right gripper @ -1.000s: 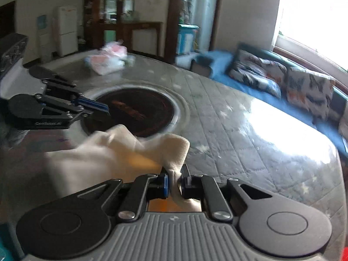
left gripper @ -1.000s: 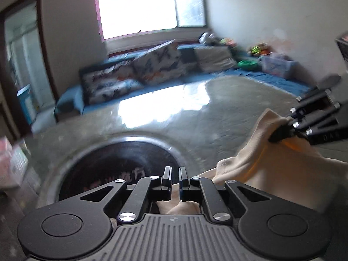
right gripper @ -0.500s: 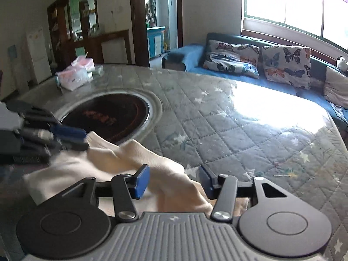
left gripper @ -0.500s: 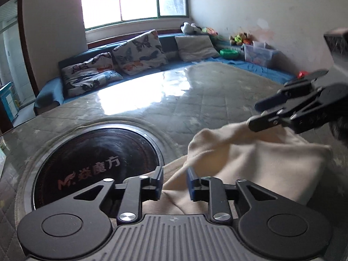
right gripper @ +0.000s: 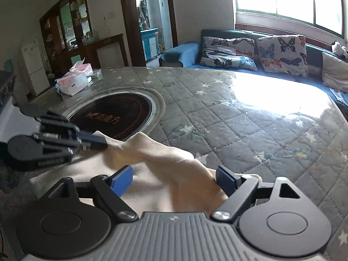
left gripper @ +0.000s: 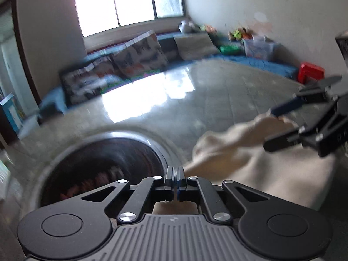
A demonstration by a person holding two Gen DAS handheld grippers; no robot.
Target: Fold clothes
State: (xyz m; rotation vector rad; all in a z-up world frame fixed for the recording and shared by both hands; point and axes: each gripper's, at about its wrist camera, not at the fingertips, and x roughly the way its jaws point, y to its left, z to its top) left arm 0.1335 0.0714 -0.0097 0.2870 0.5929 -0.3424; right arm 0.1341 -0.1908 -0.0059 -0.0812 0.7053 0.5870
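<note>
On the quilted, star-patterned worktop (right gripper: 250, 117), a cream garment (right gripper: 161, 163) lies bunched near the front edge, just beside the round dark cooktop (right gripper: 115, 115) sunk into the surface. At the garment's left end the left gripper (right gripper: 102, 142) is pinched tight on a raised fold of the cloth, which pulls up into a small peak at its fingertips; in its own blurred view the fingers (left gripper: 175, 174) meet with fabric showing just under them. Over the right end, the right gripper (right gripper: 174, 177) stands wide with its jaws opening; cloth lies between the blue pads (right gripper: 122, 179) but they do not press it. Farther back, a tissue pack (right gripper: 71, 82) sits on the worktop's left side, and butterfly-print cushions (right gripper: 228, 53) lean along a blue sofa (right gripper: 187, 52) beneath the window.
</note>
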